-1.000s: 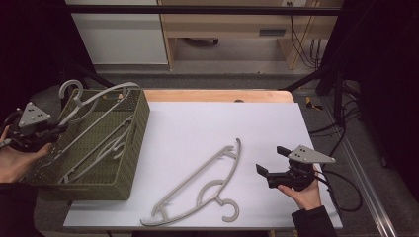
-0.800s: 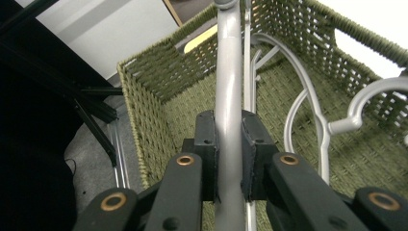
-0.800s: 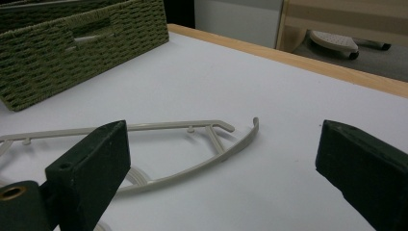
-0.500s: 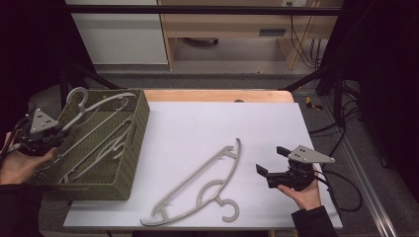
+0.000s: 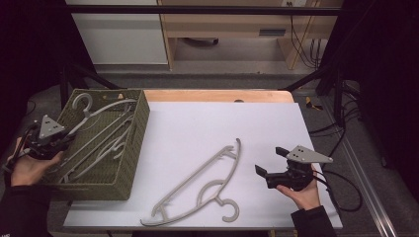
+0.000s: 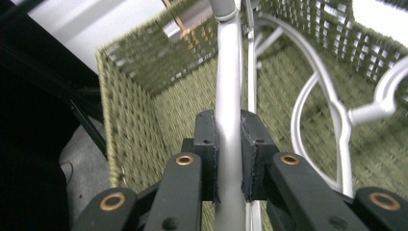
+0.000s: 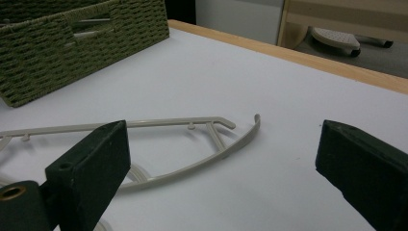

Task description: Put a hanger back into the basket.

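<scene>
A green woven basket point(image 5: 142, 123) stands at the table's left. My left gripper point(image 5: 63, 139) is at its near-left corner, shut on the arm of a grey plastic hanger point(image 5: 106, 109) that slants across the basket with its hook point(image 5: 82, 100) above the far rim. In the left gripper view the pads of my left gripper point(image 6: 228, 127) clamp that hanger's bar point(image 6: 228, 72) inside the basket. Another grey hanger point(image 5: 108, 148) lies lower in the basket. A third grey hanger point(image 5: 200, 185) lies flat on the white tabletop. My right gripper point(image 5: 270, 161) rests open just right of it, jaws wide apart point(image 7: 221, 134).
The white tabletop point(image 5: 207, 123) has a wooden strip point(image 5: 217, 95) along its far edge. A cable point(image 5: 341, 190) trails from my right gripper toward the table's right edge. Black frame posts stand at both far corners.
My left gripper has sunk toward the basket with the hanger in it, so the hanger now sits lower. The right gripper and the hanger on the table have not moved.
</scene>
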### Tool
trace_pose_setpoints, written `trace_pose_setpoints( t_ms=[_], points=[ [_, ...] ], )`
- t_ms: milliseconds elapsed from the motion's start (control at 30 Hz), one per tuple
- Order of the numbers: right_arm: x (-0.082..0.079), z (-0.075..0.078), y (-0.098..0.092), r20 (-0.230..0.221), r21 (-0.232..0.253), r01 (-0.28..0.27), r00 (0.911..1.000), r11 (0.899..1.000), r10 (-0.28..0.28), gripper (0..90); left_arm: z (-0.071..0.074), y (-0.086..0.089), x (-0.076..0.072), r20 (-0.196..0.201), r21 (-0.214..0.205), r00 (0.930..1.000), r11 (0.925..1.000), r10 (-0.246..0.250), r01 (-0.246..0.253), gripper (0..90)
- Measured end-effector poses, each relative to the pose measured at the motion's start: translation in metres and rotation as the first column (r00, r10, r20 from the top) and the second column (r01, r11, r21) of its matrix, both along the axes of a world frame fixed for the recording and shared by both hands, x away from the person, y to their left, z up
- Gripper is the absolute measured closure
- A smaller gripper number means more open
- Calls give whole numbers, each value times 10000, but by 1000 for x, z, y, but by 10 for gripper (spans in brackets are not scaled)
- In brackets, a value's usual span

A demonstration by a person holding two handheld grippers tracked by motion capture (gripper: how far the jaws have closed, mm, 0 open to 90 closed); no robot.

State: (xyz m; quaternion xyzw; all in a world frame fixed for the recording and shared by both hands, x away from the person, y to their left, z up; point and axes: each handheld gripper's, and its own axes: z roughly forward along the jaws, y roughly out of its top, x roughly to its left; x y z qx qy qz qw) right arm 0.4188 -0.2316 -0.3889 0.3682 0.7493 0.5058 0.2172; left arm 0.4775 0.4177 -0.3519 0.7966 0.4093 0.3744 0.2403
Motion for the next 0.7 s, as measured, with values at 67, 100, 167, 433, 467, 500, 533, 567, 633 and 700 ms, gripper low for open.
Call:
trace_pose_setpoints(
  t_ms=[67, 100, 167, 433, 467, 500, 533, 567, 633, 700],
  points=[
    [0, 0, 0, 3, -2, 4, 10000, 10000, -4, 53, -6, 2, 1, -109, 10, 9999, 10000, 48, -48, 792],
    [0, 0, 0, 1, -10, 3, 10000, 10000, -3, 53, -9, 3, 1, -167, -30, 9998, 10000, 66, -66, 792],
    [0, 0, 0, -2, -9, 7, 10000, 10000, -7, 53, -14, 4, 1, -320, -65, 9994, 9999, 102, -104, 791],
    [0, 0, 0, -38, 9, -15, 10000, 10000, 15, 53, -17, 4, -4, -800, -298, 9968, 9995, -96, 72, 743],
    [-1, 0, 0, -15, 19, -23, 10000, 10000, 23, 53, -14, 4, -5, -823, -606, 9965, 9981, -140, 90, 718],
    [-1, 1, 0, -23, 37, -20, 10000, 10000, 21, 54, -11, 4, -8, -735, -804, 9971, 9967, -204, 144, 691],
    [-1, 1, 0, -13, 45, -19, 10000, 10000, 19, 54, -7, 3, -10, -679, -891, 9973, 9958, -264, 203, 673],
    [-1, 1, 0, -26, 50, -24, 10000, 10000, 25, 54, -4, 2, -11, -659, -1084, 9974, 9938, -301, 229, 637],
    [-1, 1, 0, 24, 4, -59, 10000, 10000, 59, 54, 1, 0, -16, -524, -1333, 9977, 9904, -438, 365, 575],
    [-1, 2, 1, -9, -22, -78, 10000, 10000, 78, 54, 7, -3, -19, -426, -1740, 9975, 9836, -555, 473, 481]
  ],
)
